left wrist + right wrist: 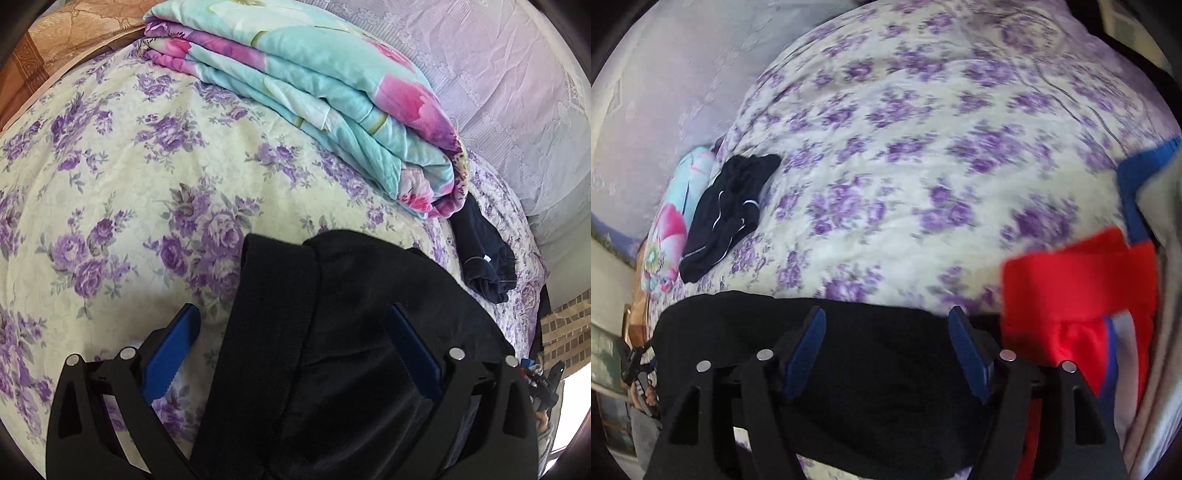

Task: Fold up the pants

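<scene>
The black pants [332,332] lay bunched at the near edge of the floral bedspread [129,177]. Both the left gripper [295,332] and the right gripper [886,343] were spread wide over them, pinching nothing.

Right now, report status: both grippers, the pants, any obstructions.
Left gripper open, over black pants. Right gripper open, over the same pants, nothing gripped. Red garment beside right gripper; small dark garment lying apart on the bed.
</scene>
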`<state>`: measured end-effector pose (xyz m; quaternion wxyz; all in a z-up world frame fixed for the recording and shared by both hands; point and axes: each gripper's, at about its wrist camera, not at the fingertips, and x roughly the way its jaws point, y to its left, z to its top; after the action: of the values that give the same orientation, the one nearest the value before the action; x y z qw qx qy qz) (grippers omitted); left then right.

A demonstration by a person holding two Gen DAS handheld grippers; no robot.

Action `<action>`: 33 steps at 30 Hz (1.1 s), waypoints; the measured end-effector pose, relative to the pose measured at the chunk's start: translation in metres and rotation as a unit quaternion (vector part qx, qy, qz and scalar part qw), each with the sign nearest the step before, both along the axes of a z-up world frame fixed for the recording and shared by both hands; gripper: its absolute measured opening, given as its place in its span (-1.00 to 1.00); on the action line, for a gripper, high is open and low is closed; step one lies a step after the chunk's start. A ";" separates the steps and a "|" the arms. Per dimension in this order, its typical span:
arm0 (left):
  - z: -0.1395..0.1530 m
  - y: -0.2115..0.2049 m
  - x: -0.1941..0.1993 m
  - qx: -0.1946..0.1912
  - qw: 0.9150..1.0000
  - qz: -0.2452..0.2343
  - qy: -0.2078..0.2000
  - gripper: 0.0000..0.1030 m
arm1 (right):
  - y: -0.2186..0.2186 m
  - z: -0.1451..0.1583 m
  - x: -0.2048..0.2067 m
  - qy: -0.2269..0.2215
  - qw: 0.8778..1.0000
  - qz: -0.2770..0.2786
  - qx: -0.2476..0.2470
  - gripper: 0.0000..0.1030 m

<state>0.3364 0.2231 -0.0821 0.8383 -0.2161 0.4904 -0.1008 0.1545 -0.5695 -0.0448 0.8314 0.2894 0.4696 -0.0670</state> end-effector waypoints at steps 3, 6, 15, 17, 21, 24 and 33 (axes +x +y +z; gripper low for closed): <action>0.005 0.005 0.008 -0.023 1.000 0.001 -0.003 0.91 | -0.006 -0.001 -0.014 -0.012 1.000 -0.017 0.023 0.44; 0.005 0.006 0.017 -0.036 0.999 -0.005 0.003 0.90 | -0.006 -0.001 -0.019 -0.017 0.999 -0.024 0.036 0.44; 0.012 -0.004 0.018 -0.012 0.999 -0.039 -0.025 -0.19 | -0.014 0.003 -0.035 -0.027 0.997 -0.045 0.050 0.46; 0.018 -0.004 0.011 -0.017 0.998 -0.045 -0.044 -0.25 | -0.016 0.004 -0.040 -0.030 0.997 -0.053 0.054 0.46; 0.038 0.006 -0.008 -0.033 0.996 -0.038 -0.080 -0.31 | -0.019 0.007 -0.049 -0.035 0.996 -0.061 0.053 0.46; 0.056 0.008 -0.024 -0.037 0.994 -0.032 -0.097 -0.31 | -0.022 0.011 -0.054 -0.041 0.995 -0.067 0.055 0.46; 0.082 0.017 -0.044 -0.050 0.992 -0.018 -0.115 -0.32 | -0.024 0.015 -0.046 -0.021 0.997 -0.054 0.050 0.46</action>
<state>0.2925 0.2404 -0.0004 0.8752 -0.2362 0.3890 -0.1642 0.1083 -0.5930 -0.0300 0.8208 0.3569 0.4384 -0.0820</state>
